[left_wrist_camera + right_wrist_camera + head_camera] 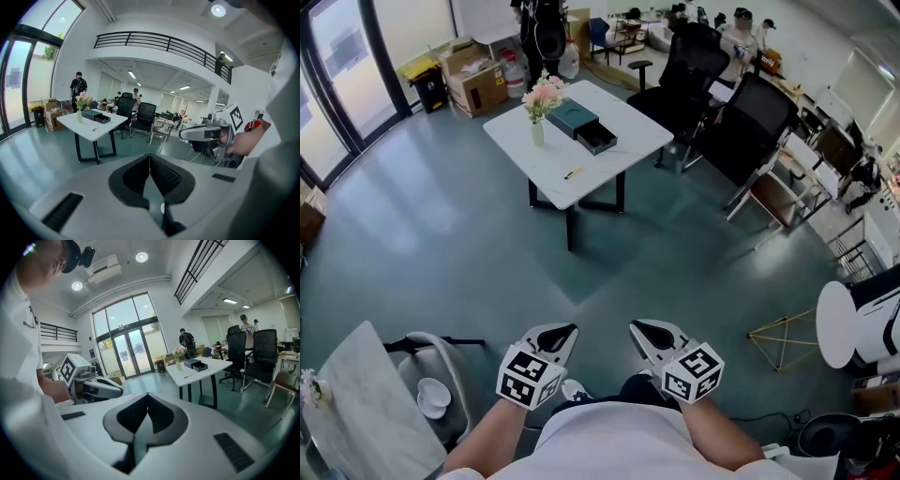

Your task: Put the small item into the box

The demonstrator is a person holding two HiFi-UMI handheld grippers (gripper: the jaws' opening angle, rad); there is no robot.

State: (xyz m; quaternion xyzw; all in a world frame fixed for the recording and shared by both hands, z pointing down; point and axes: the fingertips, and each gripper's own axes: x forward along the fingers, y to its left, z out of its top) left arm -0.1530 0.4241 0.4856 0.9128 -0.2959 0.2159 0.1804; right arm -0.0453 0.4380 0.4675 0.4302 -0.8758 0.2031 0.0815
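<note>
Head view, big to small. Grey-green floor (487, 244), wide open gap btwn person and the work area. White table (553, 169) stands at 12 o'clock, well apart from the person. Black office chairs (741, 131) at 2 o'clock, just beside the table's far side.

On the table: dark teal box (572, 117) near centre, w/ its black tray (596, 139) pulled out at approx 5 o'clock of it, open top. Vase (537, 131) w/ pink flowers at 9 o'clock of the box, near it.

Left gripper (561, 333) and right gripper (645, 331) are held low at 6 o'clock, side by side, pointing toward the table. Own views: both jaw pairs pressed together, nothing btwn them.

Small item (573, 172): thin yellow stick-like thing, lying flat on the table at 6 o'clock of the box, apart from it, near the table's near edge. Too small to ID. Prob light and stiff, could roll or skid on the smooth top. Best grip: across its mid-length, jaws square to the long axis. Task not begun; approach needed first.
</note>
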